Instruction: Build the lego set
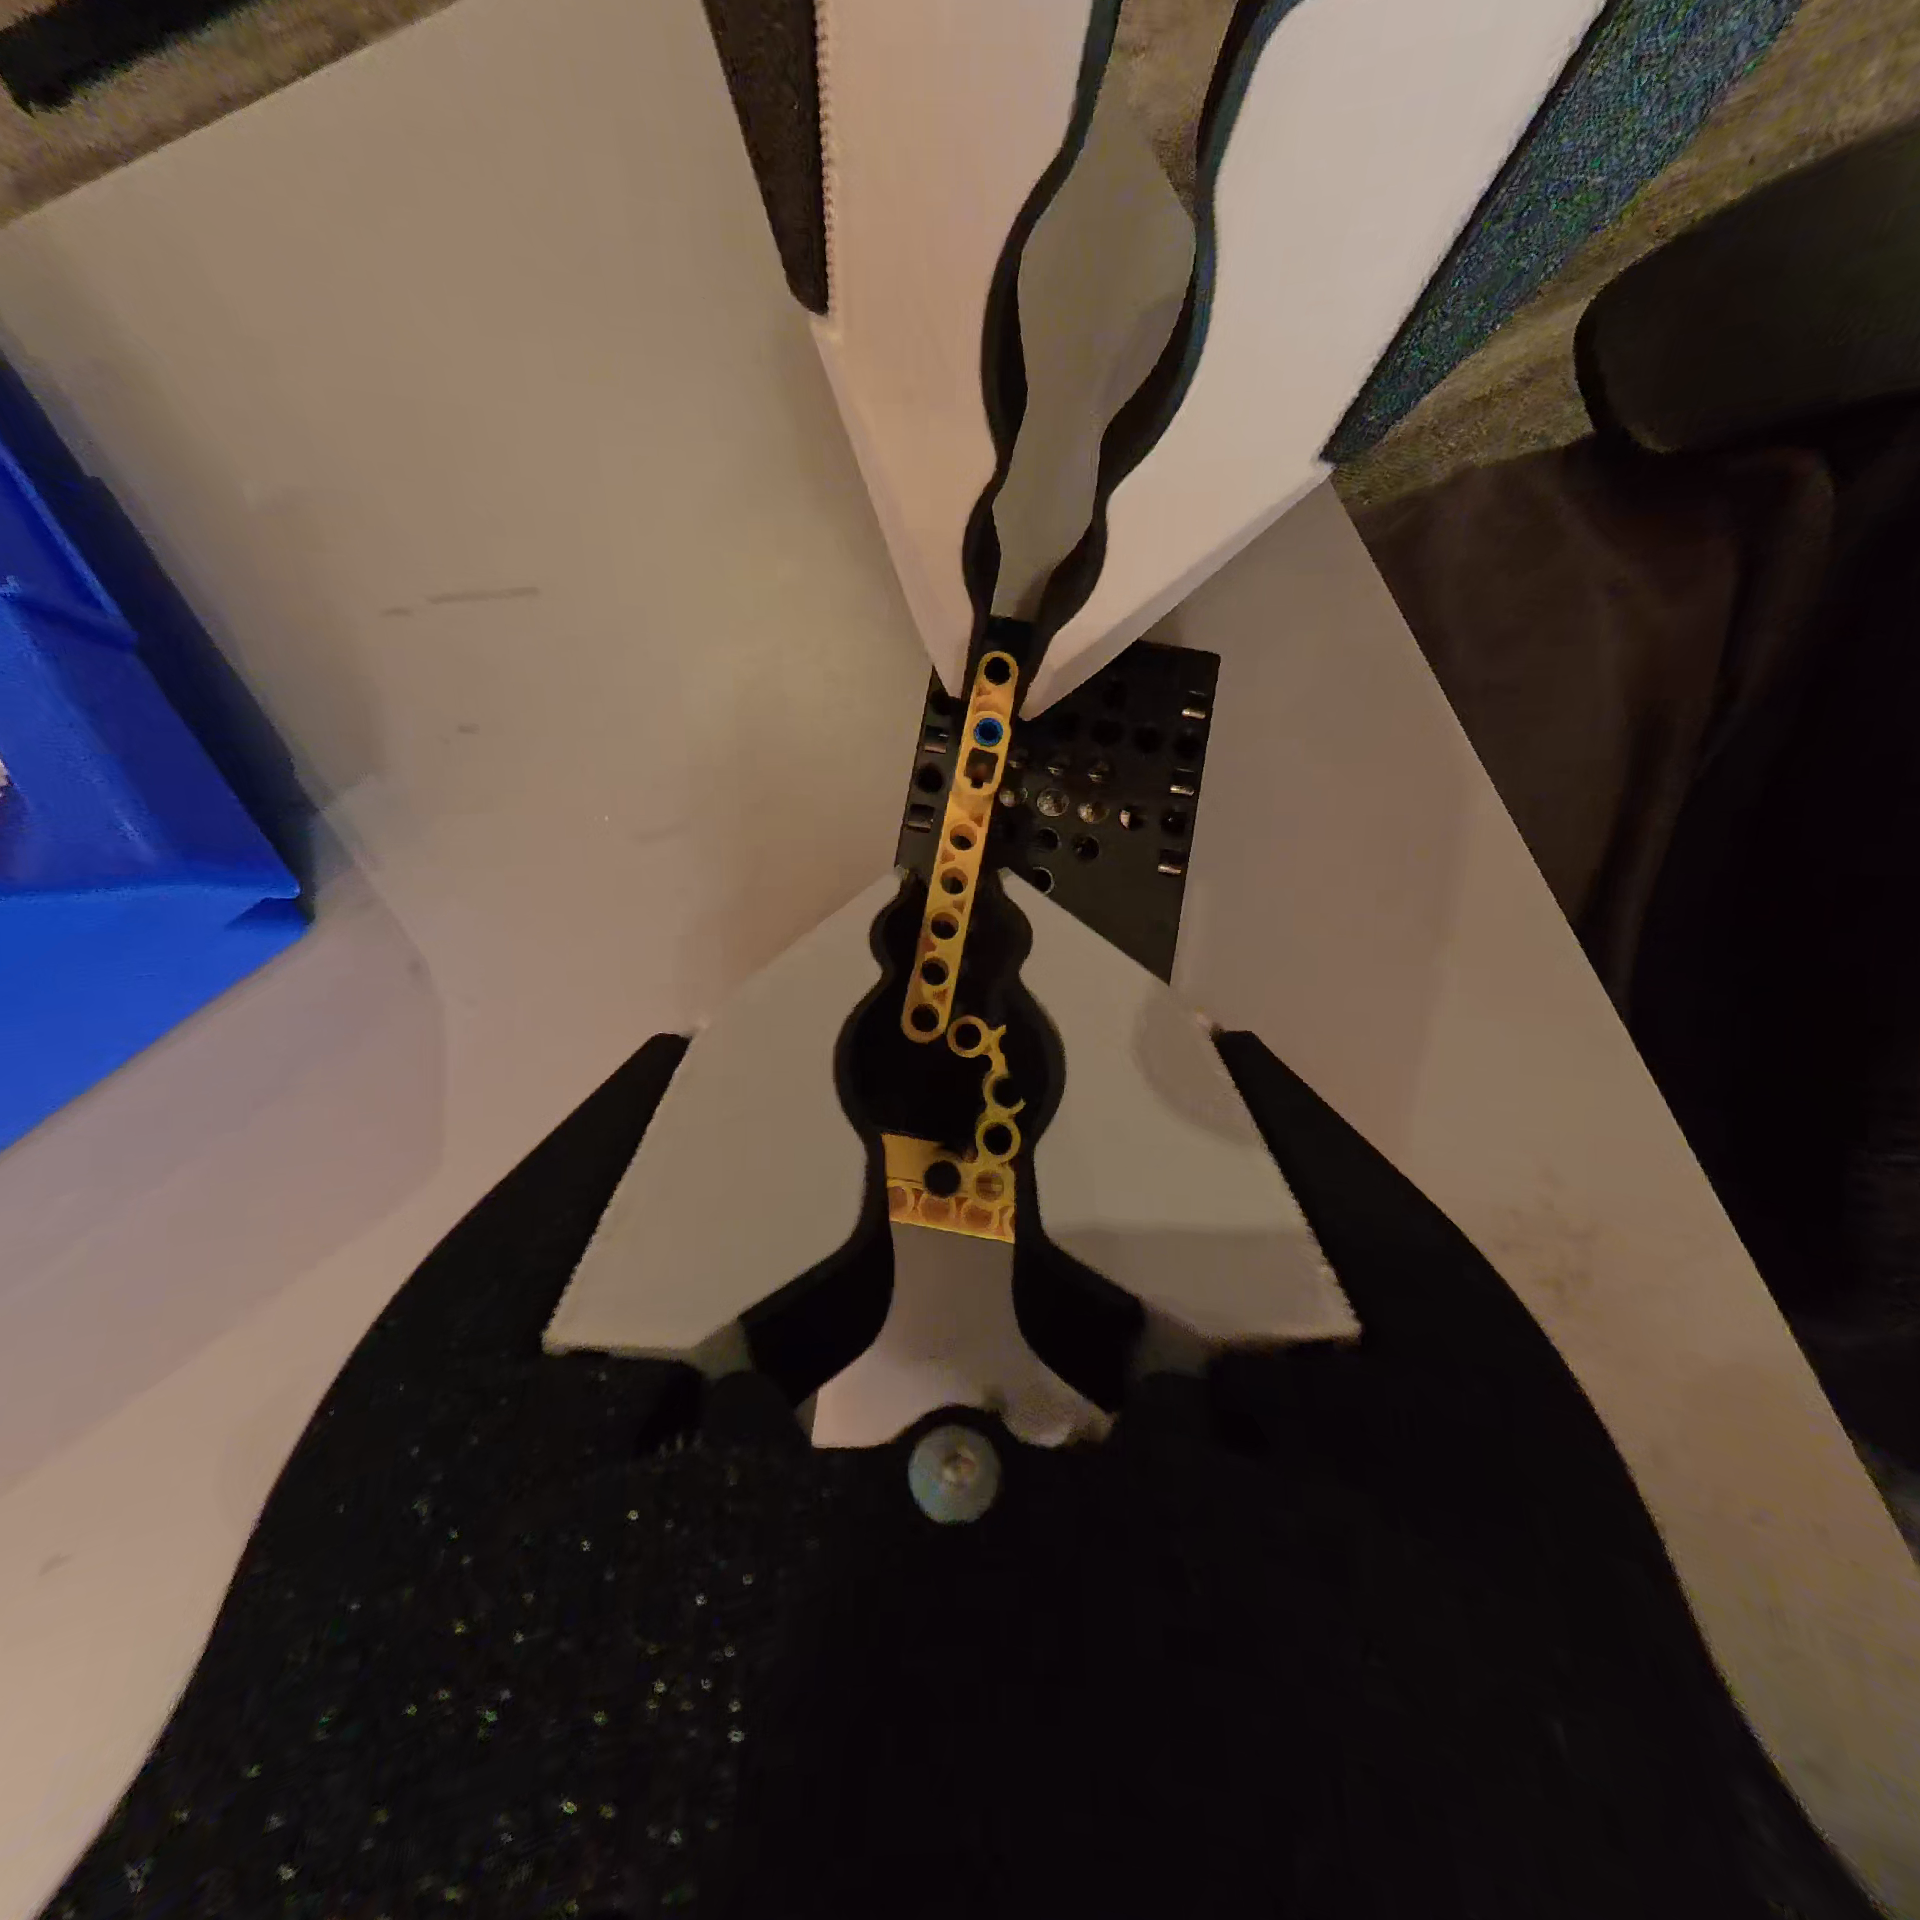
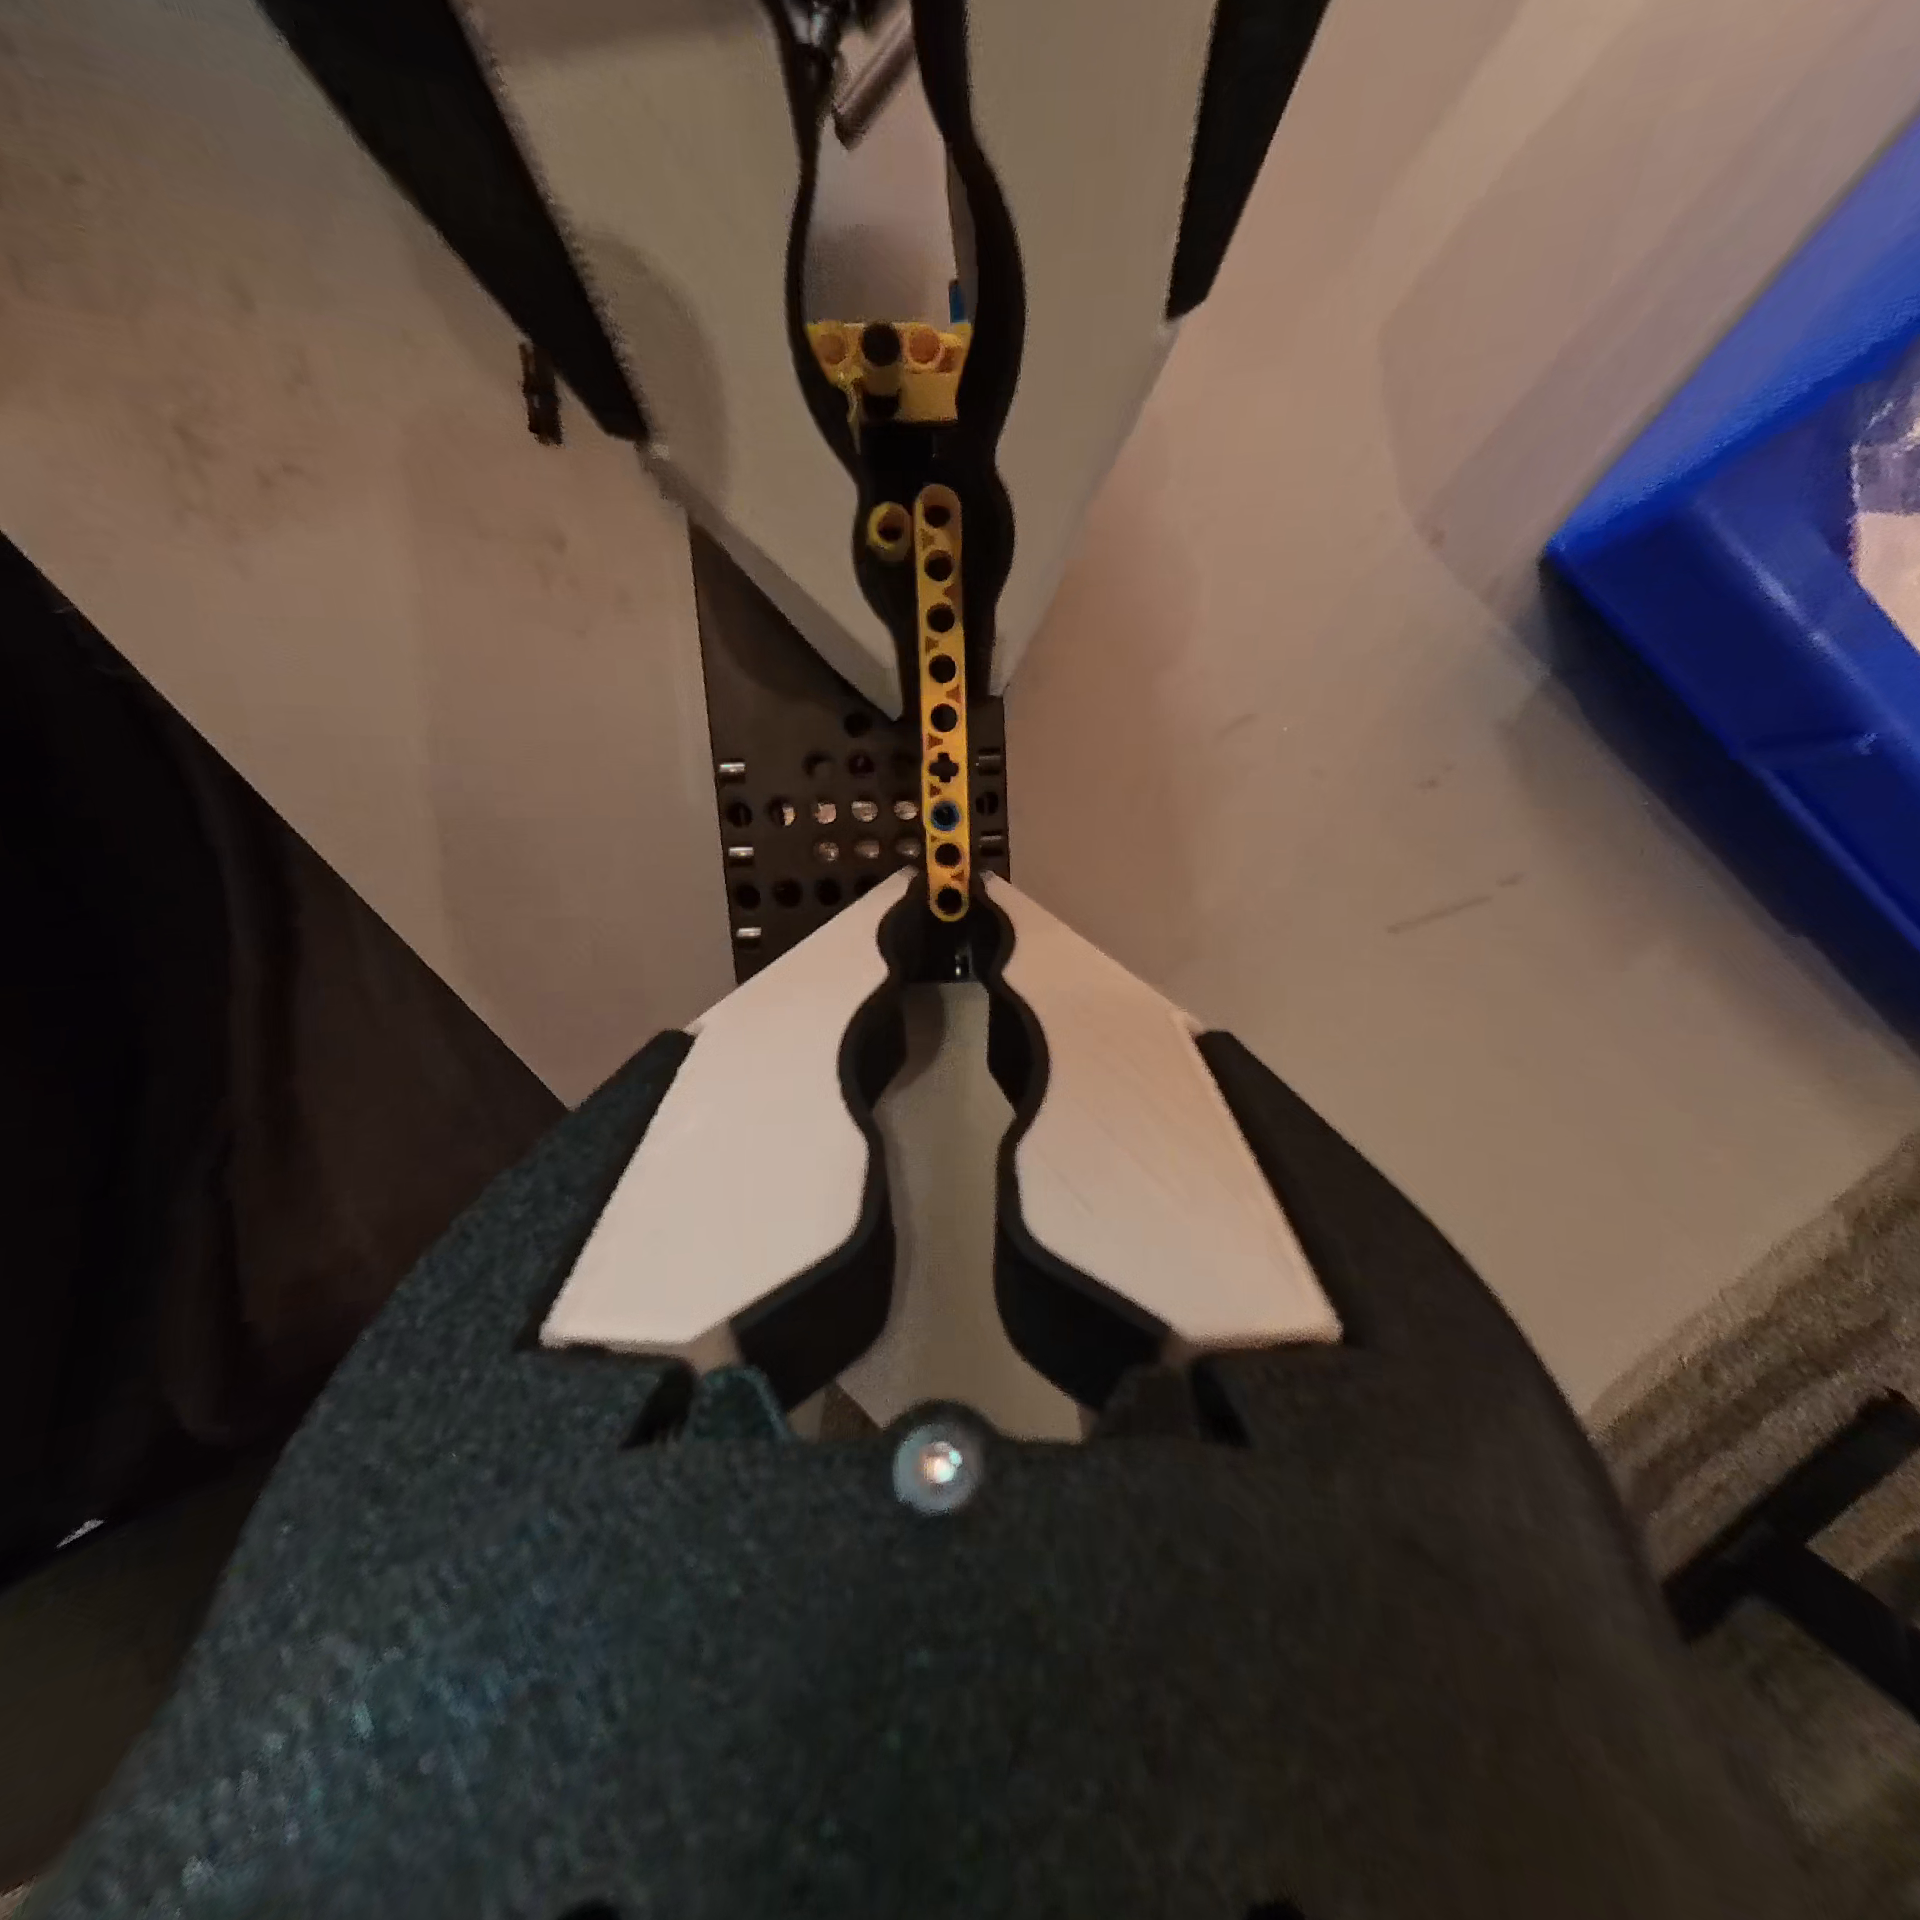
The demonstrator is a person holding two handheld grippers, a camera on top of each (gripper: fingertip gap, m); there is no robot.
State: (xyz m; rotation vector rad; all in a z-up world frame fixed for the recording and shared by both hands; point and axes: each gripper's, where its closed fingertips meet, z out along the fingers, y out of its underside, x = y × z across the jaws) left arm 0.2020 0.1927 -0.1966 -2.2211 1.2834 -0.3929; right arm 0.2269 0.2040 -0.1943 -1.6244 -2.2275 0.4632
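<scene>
Fingers of the left gripper (image 1: 961,904) are closed around a yellow beam (image 1: 940,935) with a row of holes, clamping its lower half, where a curved yellow link (image 1: 992,1081) and a yellow block (image 1: 951,1184) sit between them. The right gripper (image 2: 948,896) faces it tip to tip, its fingers pinched on the beam's other end. The beam hangs over a black perforated plate (image 1: 1122,831) lying on the white bench (image 1: 468,520); a blue bin (image 1: 104,779) stands well apart.

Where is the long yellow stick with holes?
The yellow beam spans between both grippers' tips, above the black perforated plate, centre of both wrist views.
</scene>
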